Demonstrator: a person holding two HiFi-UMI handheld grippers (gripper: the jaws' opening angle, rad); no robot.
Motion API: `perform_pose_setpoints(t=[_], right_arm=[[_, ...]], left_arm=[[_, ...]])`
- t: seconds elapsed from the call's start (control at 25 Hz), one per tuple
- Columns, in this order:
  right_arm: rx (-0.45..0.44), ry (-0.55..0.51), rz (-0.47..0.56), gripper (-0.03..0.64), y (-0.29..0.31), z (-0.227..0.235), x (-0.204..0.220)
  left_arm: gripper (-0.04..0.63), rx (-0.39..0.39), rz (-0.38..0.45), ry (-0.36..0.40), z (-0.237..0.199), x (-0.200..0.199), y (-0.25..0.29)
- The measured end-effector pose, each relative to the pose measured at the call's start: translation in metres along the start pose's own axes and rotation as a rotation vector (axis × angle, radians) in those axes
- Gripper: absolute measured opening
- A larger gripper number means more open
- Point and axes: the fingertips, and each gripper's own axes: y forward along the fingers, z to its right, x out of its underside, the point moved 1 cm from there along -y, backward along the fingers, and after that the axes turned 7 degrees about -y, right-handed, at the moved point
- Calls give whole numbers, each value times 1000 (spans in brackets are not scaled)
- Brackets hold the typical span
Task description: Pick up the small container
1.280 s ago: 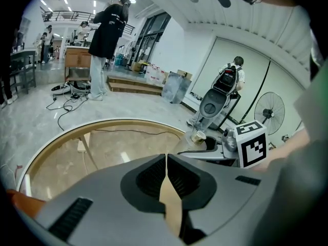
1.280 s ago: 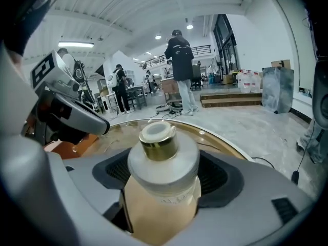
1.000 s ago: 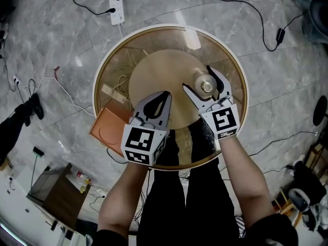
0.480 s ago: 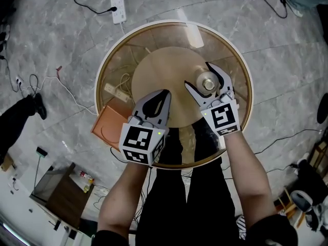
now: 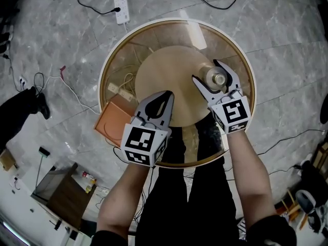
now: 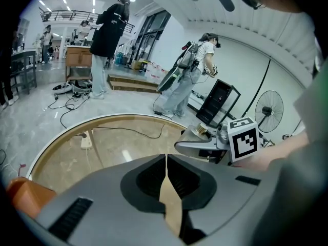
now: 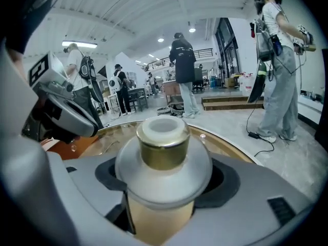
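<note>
Round glass surface (image 5: 117,60), gold rim, tan disc (image 5: 164,76) at ctr.
L hand-held gripper (image 5: 168,94): jaws together, empty, tips over the disc's near edge.
R hand-held gripper (image 5: 205,69): jaws wide apart, just been closing, flanking the small container (image 5: 219,78) (no clamp seen yet).
Container: upright on the disc's right part, long axis vertical, white cap up.

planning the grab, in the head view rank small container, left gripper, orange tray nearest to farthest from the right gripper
1. small container: between the right gripper's just-closing jaws.
2. left gripper: to its left, jaws together.
3. orange tray: farthest, further left.
</note>
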Motion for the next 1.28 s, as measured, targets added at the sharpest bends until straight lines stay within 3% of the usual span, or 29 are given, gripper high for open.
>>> perform_pose_setpoints(t=[0.28, 0.52, 0.72, 0.96, 1.28], right_arm=[[-36, 23, 43, 344, -23, -11, -25], [-104, 80, 122, 344, -72, -32, -87], [-99, 57, 127, 344, -142, -53, -164], [-71, -40, 141, 344, -235, -98, -241], [-86, -21, 144, 344, -333, -157, -292]], left_arm=[[26, 8, 8, -34, 8, 3, -12], [26, 24, 79, -23, 42, -44, -56], [25, 44, 109, -10, 81, -89, -115], [26, 68, 151, 64, 132, -135, -211], [26, 94, 235, 157, 185, -173, -321]])
